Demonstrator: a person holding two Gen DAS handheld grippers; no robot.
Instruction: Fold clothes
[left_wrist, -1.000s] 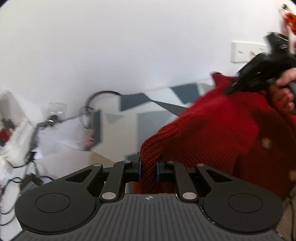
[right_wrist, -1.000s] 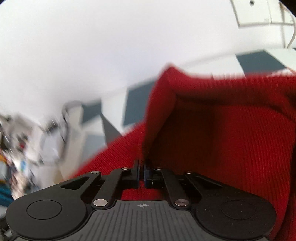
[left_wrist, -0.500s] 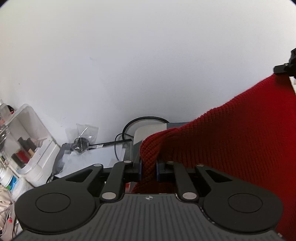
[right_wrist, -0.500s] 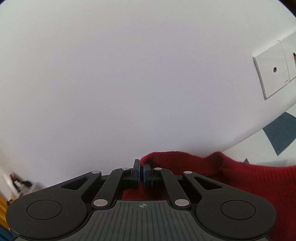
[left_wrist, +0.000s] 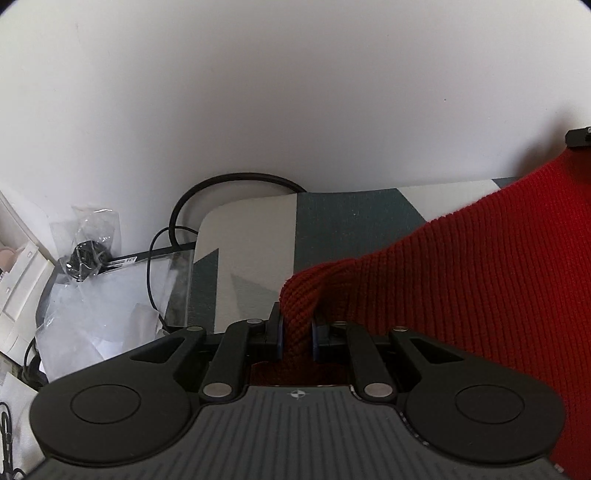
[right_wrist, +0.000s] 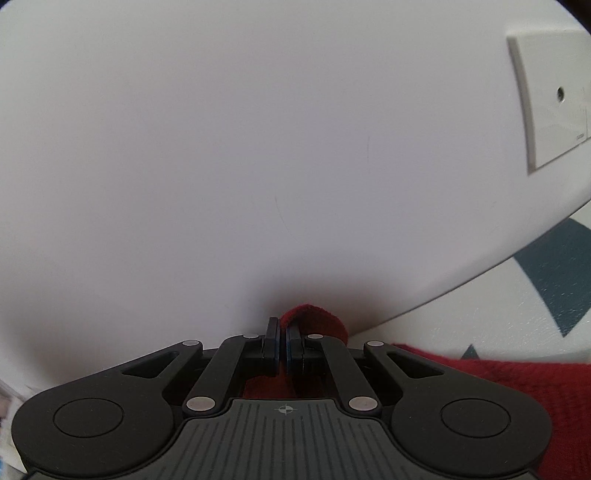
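Left wrist view: a red knitted garment (left_wrist: 480, 288), thick-ribbed, soft and limp, probably of some weight and prone to stretch, hangs across the right of the frame above the patterned table cover (left_wrist: 332, 221); the left gripper (left_wrist: 297, 332) is clamped on a bunched fold of its edge, a sound hold since the knit compresses without slipping. The cover's left edge meets a cable (left_wrist: 221, 184) and plastic bags (left_wrist: 92, 295). Right wrist view: the right gripper (right_wrist: 283, 345), jaws nearly together, pinches a thin edge of the garment (right_wrist: 517, 387), close to the wall (right_wrist: 258, 147) at the cover's far edge
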